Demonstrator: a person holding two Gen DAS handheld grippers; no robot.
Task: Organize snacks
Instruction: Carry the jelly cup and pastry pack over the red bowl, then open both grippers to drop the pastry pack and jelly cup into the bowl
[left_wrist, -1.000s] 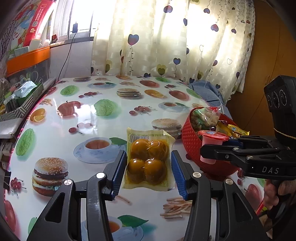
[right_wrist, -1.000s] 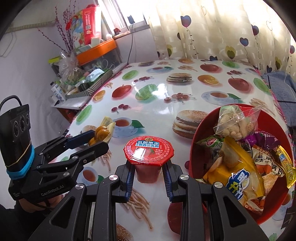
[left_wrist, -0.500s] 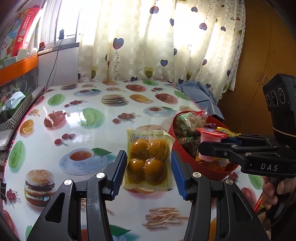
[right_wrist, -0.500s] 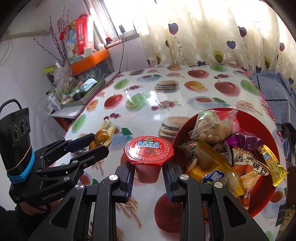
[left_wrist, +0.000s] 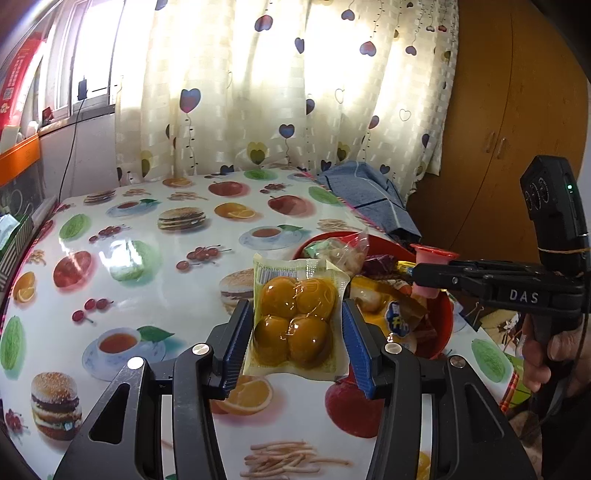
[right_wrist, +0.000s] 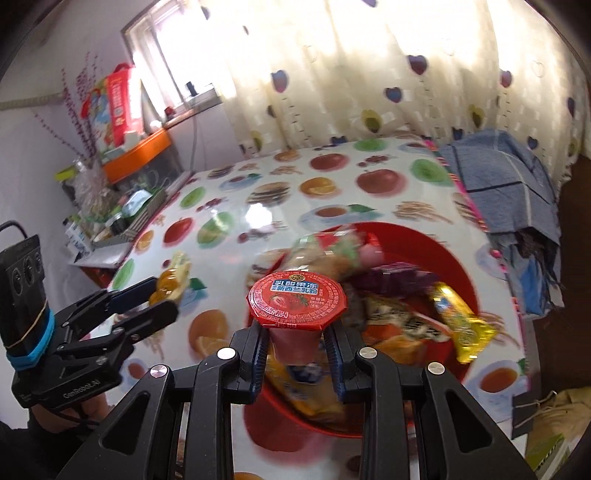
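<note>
Left gripper (left_wrist: 297, 334): clamped on a clear vacuum pack of four amber-brown round snacks (left_wrist: 297, 321); blue pads press the pack's two side edges, pack held flat-on to the cam, barcode strip at its top.
Snack pack position: up off the table, between the left pads, just left of the red basket's rim as seen from the left cam.
Right gripper (right_wrist: 297, 347): closed on a small jelly cup (right_wrist: 297, 304) w/ a red printed foil lid; pads grip the pink cup body under the lid, cup upright.
Jelly cup position: held above the near-left part of the basket, snacks directly beyond and below it. In the left cam it shows at the right gripper's tips, over the basket's right side.
Red basket (right_wrist: 460, 273): round, red, on the table right ahead of the right gripper; holds many packets, incl. a yellow wrapper (right_wrist: 458, 319), a purple one (right_wrist: 397, 275) and a clear bag of pale pieces (left_wrist: 341, 251). Contents blurred in the right cam.
Table (left_wrist: 155, 280): glossy cloth printed w/ burgers, apples, oranges, teacups, fries; spreads ahead and left of both grippers.
Hand (left_wrist: 554, 354): person's fingers wrap the right gripper's handle, far right of the left cam.
Beyond the table: cream curtain w/ hearts (left_wrist: 280, 85), blue cloth (right_wrist: 506, 177) off the far right edge, cluttered shelf w/ orange trim (right_wrist: 136, 157) to the far left.
</note>
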